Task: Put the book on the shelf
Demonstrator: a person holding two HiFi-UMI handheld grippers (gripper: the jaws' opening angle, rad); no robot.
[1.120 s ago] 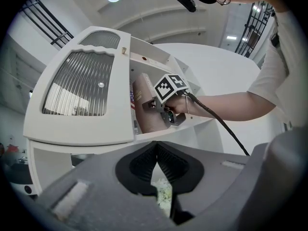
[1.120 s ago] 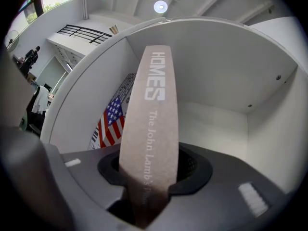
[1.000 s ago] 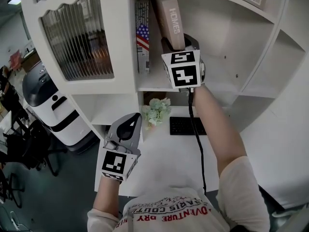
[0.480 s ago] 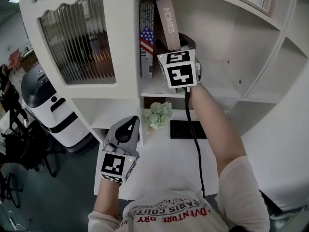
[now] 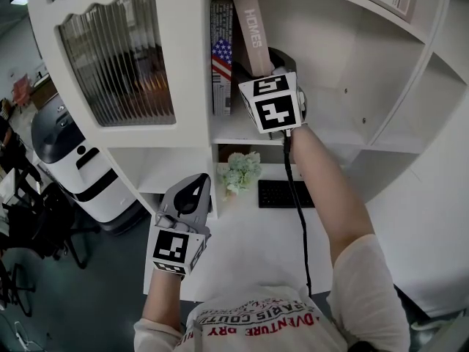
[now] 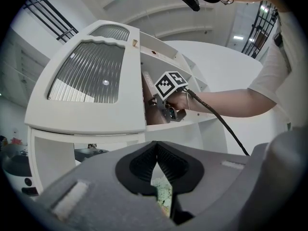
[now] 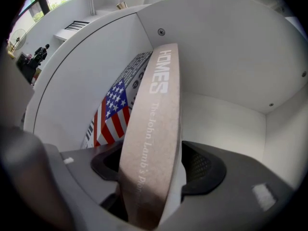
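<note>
Book (image 5: 253,31) stands in the shelf (image 5: 242,129) bay, spine out, tipped left onto the flag-cover vol. (image 5: 222,57); looks stiff, thick, prob. fairly heavy; matte cover, so not slippery; I'd grip across the spine, low down. My right gripper (image 5: 262,63) straddles that spine; jaws have just been opening, now wide w/ a gap at the right pad, no clamp. Left gripper (image 5: 192,196) hangs below, jaws together, empty. Plant (image 5: 240,171) & keyboard (image 5: 284,193) sit on the desk beneath, well clear.

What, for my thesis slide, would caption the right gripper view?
Right hand-held gripper, its jaws just opening, with the tan book between them, tilted toward the flag book in the shelf.
</note>
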